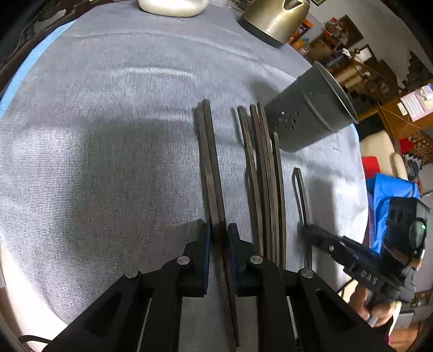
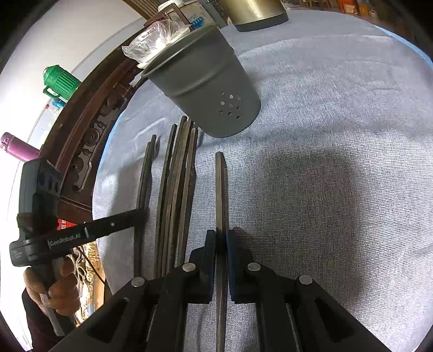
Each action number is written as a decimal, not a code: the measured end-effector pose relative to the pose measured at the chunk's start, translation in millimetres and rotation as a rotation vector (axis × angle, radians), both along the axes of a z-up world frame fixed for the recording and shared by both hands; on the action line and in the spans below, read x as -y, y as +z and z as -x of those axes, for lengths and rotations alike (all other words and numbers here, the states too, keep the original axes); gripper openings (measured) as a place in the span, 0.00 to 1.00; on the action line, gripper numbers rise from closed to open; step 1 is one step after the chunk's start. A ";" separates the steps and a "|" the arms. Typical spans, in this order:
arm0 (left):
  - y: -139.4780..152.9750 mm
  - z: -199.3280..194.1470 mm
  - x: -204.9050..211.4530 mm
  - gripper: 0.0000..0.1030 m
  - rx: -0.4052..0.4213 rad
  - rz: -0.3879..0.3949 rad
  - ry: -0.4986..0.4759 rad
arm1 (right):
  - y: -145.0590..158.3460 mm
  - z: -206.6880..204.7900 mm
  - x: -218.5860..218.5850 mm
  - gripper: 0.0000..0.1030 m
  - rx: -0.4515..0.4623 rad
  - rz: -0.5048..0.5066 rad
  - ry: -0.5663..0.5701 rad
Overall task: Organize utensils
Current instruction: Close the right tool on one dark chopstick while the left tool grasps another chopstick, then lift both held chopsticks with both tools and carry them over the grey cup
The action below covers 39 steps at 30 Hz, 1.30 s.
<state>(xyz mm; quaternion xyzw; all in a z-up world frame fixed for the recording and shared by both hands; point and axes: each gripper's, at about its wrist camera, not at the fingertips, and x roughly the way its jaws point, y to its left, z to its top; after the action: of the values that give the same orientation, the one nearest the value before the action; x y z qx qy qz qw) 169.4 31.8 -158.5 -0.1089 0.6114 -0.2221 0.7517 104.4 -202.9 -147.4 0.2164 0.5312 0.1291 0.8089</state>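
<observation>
Grey cloth (image 1: 108,135) under loose chopsticks (image 1: 259,176), we saw left gripper (image 1: 218,238) pinching one pair (image 1: 209,162), right gripper (image 2: 221,241) clamping another pair (image 2: 220,189), perforated cup (image 1: 311,113) nearby.

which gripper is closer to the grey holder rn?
Right. The right gripper, shut on chopsticks, lines up just short of the grey holder. The left gripper, shut on another pair, sits further off, beyond the loose chopstick pile.

A matt, finely woven grey cloth (image 1: 121,130) is spread over the table. The dark chopsticks (image 1: 259,173) look like matt wood. The perforated grey holder (image 2: 211,81) appears smooth and matt. The kettle (image 1: 273,19) shows brushed, glossy metal.
</observation>
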 end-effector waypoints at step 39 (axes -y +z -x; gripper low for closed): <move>26.6 -37.2 -23.1 0.11 0.014 -0.161 0.026 | 9.7 -24.2 -20.6 0.11 -0.087 0.174 0.051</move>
<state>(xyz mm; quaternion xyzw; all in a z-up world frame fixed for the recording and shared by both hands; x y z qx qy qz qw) 206.6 54.9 -131.9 -0.0543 0.6207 -0.1632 0.7649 128.6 -182.3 -137.7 0.1371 0.5802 0.0935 0.7974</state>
